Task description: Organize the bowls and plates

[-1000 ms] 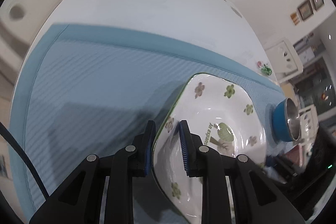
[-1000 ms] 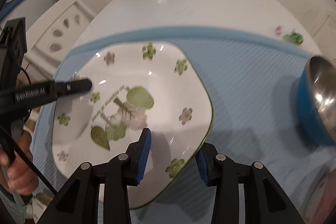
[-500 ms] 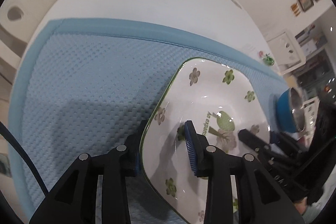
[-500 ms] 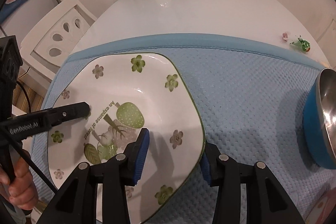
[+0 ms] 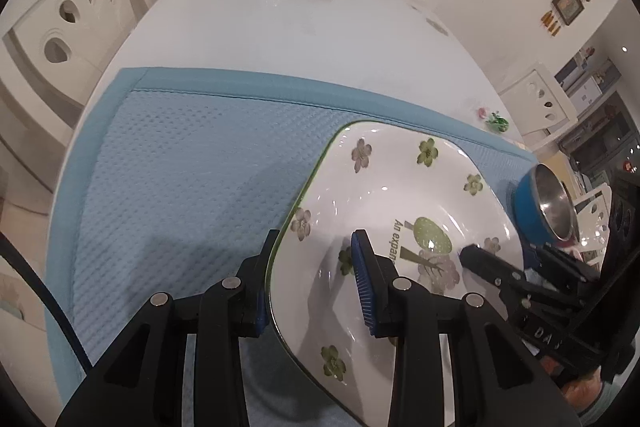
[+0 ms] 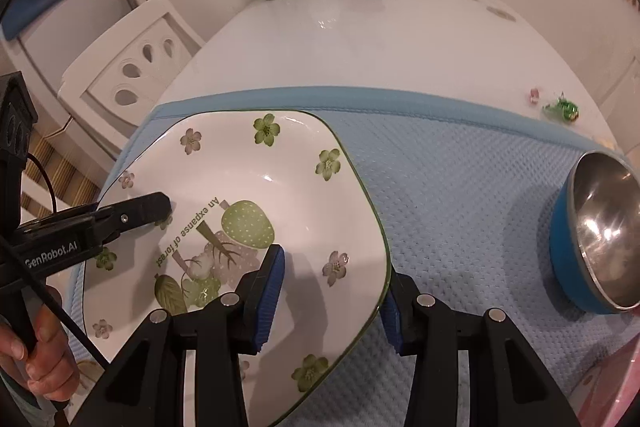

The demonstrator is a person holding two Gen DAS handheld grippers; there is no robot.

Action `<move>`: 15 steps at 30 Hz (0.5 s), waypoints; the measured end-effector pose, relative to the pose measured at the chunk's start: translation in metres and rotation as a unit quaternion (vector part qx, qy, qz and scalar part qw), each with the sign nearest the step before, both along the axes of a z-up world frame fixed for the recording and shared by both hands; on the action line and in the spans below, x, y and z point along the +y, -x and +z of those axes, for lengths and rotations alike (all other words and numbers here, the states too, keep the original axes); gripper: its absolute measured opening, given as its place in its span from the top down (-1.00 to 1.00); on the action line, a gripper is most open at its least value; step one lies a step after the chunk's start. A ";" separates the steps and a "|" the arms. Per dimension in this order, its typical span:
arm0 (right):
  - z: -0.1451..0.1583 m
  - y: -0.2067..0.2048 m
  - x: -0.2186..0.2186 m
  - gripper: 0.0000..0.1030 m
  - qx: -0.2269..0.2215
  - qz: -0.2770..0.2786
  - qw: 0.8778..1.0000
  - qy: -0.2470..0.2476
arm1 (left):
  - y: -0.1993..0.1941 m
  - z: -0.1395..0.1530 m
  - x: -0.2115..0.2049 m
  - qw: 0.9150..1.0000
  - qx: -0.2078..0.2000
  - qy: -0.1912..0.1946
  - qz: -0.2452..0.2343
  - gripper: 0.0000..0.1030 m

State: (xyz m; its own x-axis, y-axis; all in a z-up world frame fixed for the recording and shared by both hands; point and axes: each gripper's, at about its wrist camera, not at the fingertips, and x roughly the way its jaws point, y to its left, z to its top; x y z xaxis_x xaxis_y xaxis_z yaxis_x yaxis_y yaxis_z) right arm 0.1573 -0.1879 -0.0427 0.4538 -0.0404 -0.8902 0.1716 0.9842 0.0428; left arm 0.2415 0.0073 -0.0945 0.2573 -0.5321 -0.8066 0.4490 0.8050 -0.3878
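Although astride the plate (image 5: 400,195) at opposite rims, clamped by neither. Left tool (image 5: 316,247): pads apart, outer pad just outside the rim, inner pad over the white inside, not pressing. Right tool (image 6: 334,267): pads apart too, rim running between them close to the outer pad, inner pad clear above the printed tree. Cannot tell whether that outer pad grazes the edge.

Plate flat on the blue mat (image 5: 180,167), directly under and ahead of both tools. Blue steel bowl (image 6: 592,235) on the same mat, well off to the right of the right tool, apart from the plate. Bare white bench (image 5: 280,19) beyond the mat, ahead of both tools.

Step, as judged: plate placed, grips off, bowl not yet dealt with.

Next, likely: clear both tools up off the rim without dragging it, then swing the right tool over to the bowl, pads either side of its wall, and close firmly. Probably bowl onto plate. Slick steel, so watch for slip.
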 end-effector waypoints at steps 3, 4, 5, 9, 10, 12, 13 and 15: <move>0.019 0.002 0.006 0.17 -0.013 0.010 1.000 -0.006 | 0.012 0.016 0.014 1.000 -0.014 0.011 -0.006 0.42; 0.032 0.005 0.012 0.17 -0.024 0.017 1.000 -0.004 | 0.017 0.024 0.020 1.000 -0.021 0.013 -0.006 0.42; 0.041 0.008 0.017 0.17 -0.032 0.023 0.999 -0.001 | 0.022 0.032 0.024 1.000 -0.028 0.013 -0.004 0.42; 0.076 0.024 0.041 0.17 -0.057 0.049 0.997 -0.001 | 0.042 0.064 0.052 0.998 -0.048 0.025 0.023 0.42; 0.085 0.030 0.050 0.17 -0.061 0.056 0.997 0.001 | 0.049 0.072 0.061 0.998 -0.054 0.026 0.032 0.42; 0.097 0.042 0.068 0.17 -0.064 0.068 0.996 0.005 | 0.062 0.083 0.074 0.997 -0.059 0.027 0.049 0.42; 0.102 0.050 0.077 0.17 -0.065 0.074 0.995 0.005 | 0.070 0.087 0.083 0.996 -0.061 0.028 0.057 0.42; 0.106 0.067 0.092 0.17 -0.063 0.081 0.995 0.002 | 0.084 0.092 0.097 0.995 -0.062 0.027 0.070 0.42</move>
